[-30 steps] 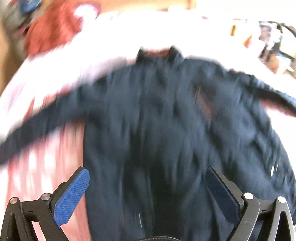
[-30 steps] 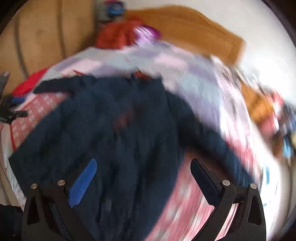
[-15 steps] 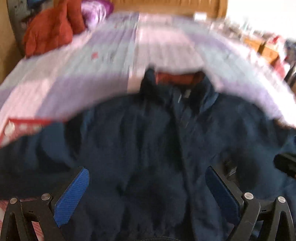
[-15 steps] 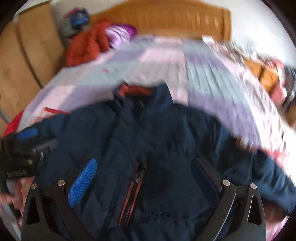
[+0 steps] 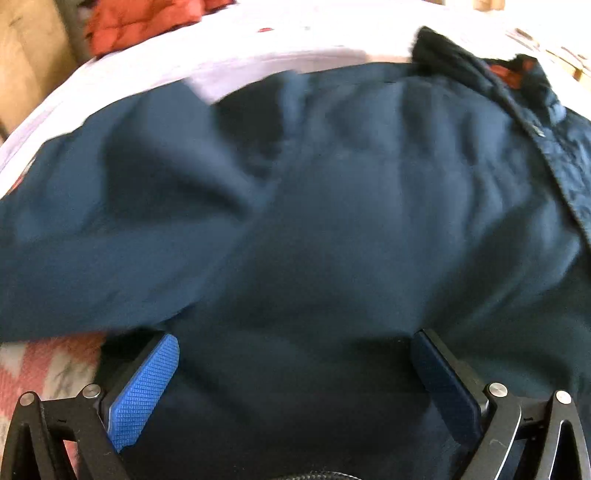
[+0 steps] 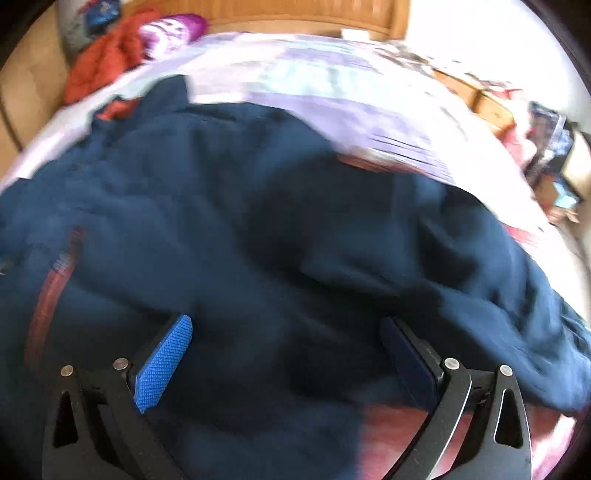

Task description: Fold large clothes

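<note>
A large navy jacket (image 5: 332, 221) lies spread front-up on the bed, its collar with orange lining (image 5: 509, 70) at the far right. My left gripper (image 5: 295, 354) is open and empty, low over the jacket's left side near the sleeve (image 5: 92, 229). In the right wrist view the same jacket (image 6: 240, 229) fills the frame, with its orange-edged zip (image 6: 55, 273) at the left and the right sleeve (image 6: 517, 295) running off right. My right gripper (image 6: 286, 343) is open and empty, close above the jacket's right side.
The bed has a lilac and white cover (image 6: 332, 85) and a red patterned blanket (image 5: 40, 369) under the jacket. An orange-red garment (image 6: 107, 62) and a purple pillow (image 6: 170, 29) lie by the wooden headboard (image 6: 295, 11). Cluttered furniture (image 6: 546, 147) stands at the right.
Both grippers have dropped lower and closer to the jacket and moved apart, the left toward its left side, the right toward its right side. Both stayed open.
</note>
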{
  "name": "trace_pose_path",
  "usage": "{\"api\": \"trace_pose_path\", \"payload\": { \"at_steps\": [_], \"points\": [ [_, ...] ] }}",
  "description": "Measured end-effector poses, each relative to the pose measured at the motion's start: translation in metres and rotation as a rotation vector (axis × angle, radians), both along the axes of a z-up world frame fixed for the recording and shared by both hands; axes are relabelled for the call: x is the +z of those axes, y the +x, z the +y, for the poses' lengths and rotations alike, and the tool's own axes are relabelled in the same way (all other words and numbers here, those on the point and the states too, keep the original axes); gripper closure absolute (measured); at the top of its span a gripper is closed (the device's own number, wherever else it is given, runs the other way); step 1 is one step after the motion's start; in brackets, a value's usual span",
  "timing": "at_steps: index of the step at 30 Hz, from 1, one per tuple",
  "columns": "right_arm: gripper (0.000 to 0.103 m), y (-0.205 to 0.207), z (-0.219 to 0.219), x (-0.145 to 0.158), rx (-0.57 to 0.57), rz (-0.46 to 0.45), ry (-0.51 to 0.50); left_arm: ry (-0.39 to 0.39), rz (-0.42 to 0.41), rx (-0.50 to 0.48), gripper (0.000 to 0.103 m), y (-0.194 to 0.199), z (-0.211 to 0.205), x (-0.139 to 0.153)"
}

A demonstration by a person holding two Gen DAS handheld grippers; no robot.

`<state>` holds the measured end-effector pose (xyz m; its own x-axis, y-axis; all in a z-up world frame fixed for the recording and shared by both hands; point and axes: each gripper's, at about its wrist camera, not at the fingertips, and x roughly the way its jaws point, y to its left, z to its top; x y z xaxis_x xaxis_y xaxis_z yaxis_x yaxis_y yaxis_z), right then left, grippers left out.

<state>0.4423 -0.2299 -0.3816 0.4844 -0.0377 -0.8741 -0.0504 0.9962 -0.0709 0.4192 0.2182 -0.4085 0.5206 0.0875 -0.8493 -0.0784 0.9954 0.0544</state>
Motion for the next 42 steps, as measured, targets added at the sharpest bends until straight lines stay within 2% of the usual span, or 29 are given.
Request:
{"api": "trace_pose_path", "payload": {
  "at_steps": [2,4,7,9,10,12,16,18,21,25,28,30,32,34,35,38,40,42],
  "points": [
    [0.000,-0.007,0.004,0.003,-0.004,-0.003,-0.029,0.023,0.011,0.023,0.000,-0.006,-0.005,0.006],
    [0.000,-0.017,0.031,0.009,0.043,-0.018,-0.025,0.023,0.010,0.030,0.000,-0.016,-0.016,0.012],
    [0.000,-0.039,0.085,0.005,0.179,0.004,0.032,-0.016,0.009,-0.035,0.000,-0.044,-0.051,0.014],
    [0.000,-0.061,0.123,-0.010,0.270,0.081,0.017,0.020,0.016,-0.098,0.000,-0.071,-0.075,0.013],
    [0.000,-0.075,0.133,-0.011,0.288,0.064,-0.014,0.030,0.006,-0.108,0.000,-0.085,-0.077,0.016],
    [0.000,-0.094,0.129,-0.009,0.263,0.057,-0.016,-0.007,0.018,-0.094,0.000,-0.107,-0.064,0.016],
    [0.000,-0.128,0.107,-0.002,0.133,0.102,0.005,-0.065,0.075,0.006,0.000,-0.137,-0.029,0.012],
    [0.000,-0.145,0.116,-0.004,0.142,0.120,0.026,-0.035,0.103,0.006,0.000,-0.156,-0.037,0.013],
    [0.000,-0.176,0.146,-0.007,0.192,0.134,0.022,0.031,0.104,-0.075,0.000,-0.193,-0.063,0.014],
    [0.000,-0.217,0.171,-0.005,0.227,0.125,0.022,-0.017,0.124,-0.058,0.000,-0.241,-0.046,0.015],
    [0.000,-0.257,0.172,-0.004,0.268,0.131,0.008,0.028,0.145,-0.028,0.000,-0.278,-0.025,0.012],
    [0.000,-0.296,0.171,0.000,0.343,0.123,-0.022,0.019,0.160,-0.002,0.000,-0.299,-0.007,0.011],
    [0.000,-0.331,0.162,-0.006,0.365,0.168,0.028,0.008,0.165,0.027,0.000,-0.319,0.010,0.013],
    [0.000,-0.364,0.151,-0.003,0.381,0.146,0.034,-0.005,0.155,0.027,0.000,-0.337,0.018,0.014],
    [0.000,-0.382,0.143,0.000,0.404,0.129,0.025,0.011,0.144,0.010,0.000,-0.344,0.019,0.018],
    [0.000,-0.406,0.118,0.001,0.425,0.118,-0.018,0.086,0.148,0.006,0.000,-0.353,0.022,0.019],
    [0.000,-0.413,0.095,-0.003,0.405,0.149,-0.058,0.051,0.162,0.059,0.000,-0.362,0.038,0.020],
    [0.000,-0.424,0.075,0.000,0.371,0.180,-0.056,0.024,0.184,0.119,0.000,-0.365,0.046,0.020]
  ]
}}
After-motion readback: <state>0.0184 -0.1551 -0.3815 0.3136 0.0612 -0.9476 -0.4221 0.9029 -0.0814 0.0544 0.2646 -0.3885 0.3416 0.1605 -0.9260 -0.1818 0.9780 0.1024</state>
